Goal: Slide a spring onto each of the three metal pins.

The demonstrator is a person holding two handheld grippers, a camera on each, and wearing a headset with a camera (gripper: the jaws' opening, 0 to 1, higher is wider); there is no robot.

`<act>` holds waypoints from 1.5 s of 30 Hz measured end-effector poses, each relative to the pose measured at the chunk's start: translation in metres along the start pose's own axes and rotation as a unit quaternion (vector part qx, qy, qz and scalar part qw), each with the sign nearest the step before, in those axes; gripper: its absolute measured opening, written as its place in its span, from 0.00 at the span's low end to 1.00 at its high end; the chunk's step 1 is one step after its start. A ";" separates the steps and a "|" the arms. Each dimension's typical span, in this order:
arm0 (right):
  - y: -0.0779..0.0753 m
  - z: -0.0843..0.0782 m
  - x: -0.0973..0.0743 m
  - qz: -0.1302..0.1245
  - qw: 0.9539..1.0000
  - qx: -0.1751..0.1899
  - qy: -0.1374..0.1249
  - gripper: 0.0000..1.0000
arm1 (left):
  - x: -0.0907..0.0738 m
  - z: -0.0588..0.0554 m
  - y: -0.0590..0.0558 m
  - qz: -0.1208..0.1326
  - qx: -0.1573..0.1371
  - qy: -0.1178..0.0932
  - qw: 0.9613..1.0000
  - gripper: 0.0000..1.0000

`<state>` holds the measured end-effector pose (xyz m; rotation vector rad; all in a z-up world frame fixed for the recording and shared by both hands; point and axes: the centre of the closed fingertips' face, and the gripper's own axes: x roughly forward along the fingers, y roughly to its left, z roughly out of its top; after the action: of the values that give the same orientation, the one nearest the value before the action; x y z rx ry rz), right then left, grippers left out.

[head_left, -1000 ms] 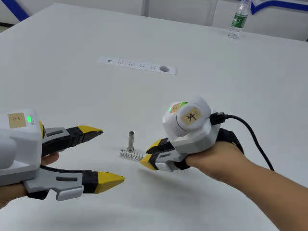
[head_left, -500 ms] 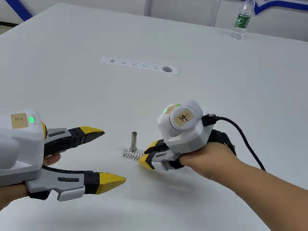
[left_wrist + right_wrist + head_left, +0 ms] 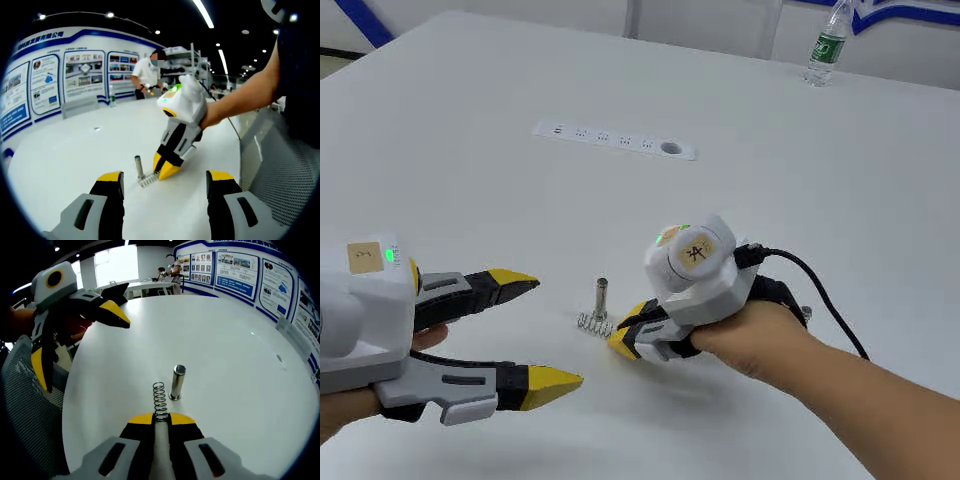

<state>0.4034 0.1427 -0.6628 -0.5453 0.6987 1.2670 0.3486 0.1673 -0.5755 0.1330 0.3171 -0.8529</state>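
Right gripper [image 3: 625,340] sits low over the white table [image 3: 470,120], just right of centre, its yellow-tipped jaws pinched together on the near end of a small spring [image 3: 159,399]. The spring lies stretched out away from the tips and looks to be resting on the tabletop, though the pictures do not quite settle whether it is lifted a little. Just beside the spring's far end, slightly to its right in the right gripper view, one metal pin [image 3: 602,296] stands upright on its flared base; whether coil and base touch cannot be made out. Left gripper [image 3: 557,330] hovers at the near left, well apart from the pin, with its jaws spread wide and nothing between them, pointing toward the pin and spring. A black cable [image 3: 820,300] trails off to the right from the right gripper. Farther across the table lie a white power strip [image 3: 615,141] and, at the far right edge, a clear plastic bottle [image 3: 827,45] with a green label.
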 end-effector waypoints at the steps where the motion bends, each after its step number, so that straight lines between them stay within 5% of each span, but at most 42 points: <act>1: 0.001 0.000 -0.001 0.001 1.000 0.000 0.001 0.11 | 0.000 0.000 0.000 0.000 0.000 0.000 1.000 0.68; 11: 0.023 -0.001 -0.031 0.026 0.999 -0.035 0.012 0.11 | 0.005 -0.004 -0.006 -0.013 -0.004 0.007 1.000 0.64; 22: 0.051 0.010 -0.074 0.066 0.991 -0.112 0.025 0.11 | 0.013 -0.002 -0.023 -0.052 0.017 0.007 0.998 0.48; 38: 0.071 0.019 -0.085 0.094 0.983 -0.153 0.038 0.11 | 0.018 0.000 -0.046 -0.102 0.062 0.008 0.993 0.14; 45: 0.074 0.029 -0.094 0.093 0.983 -0.156 0.027 0.11 | 0.017 0.000 -0.045 -0.101 0.064 0.006 0.993 0.12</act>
<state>0.3222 0.1178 -0.5734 -0.7871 0.6095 1.5555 0.3249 0.1252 -0.5807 0.2275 0.2899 -1.0735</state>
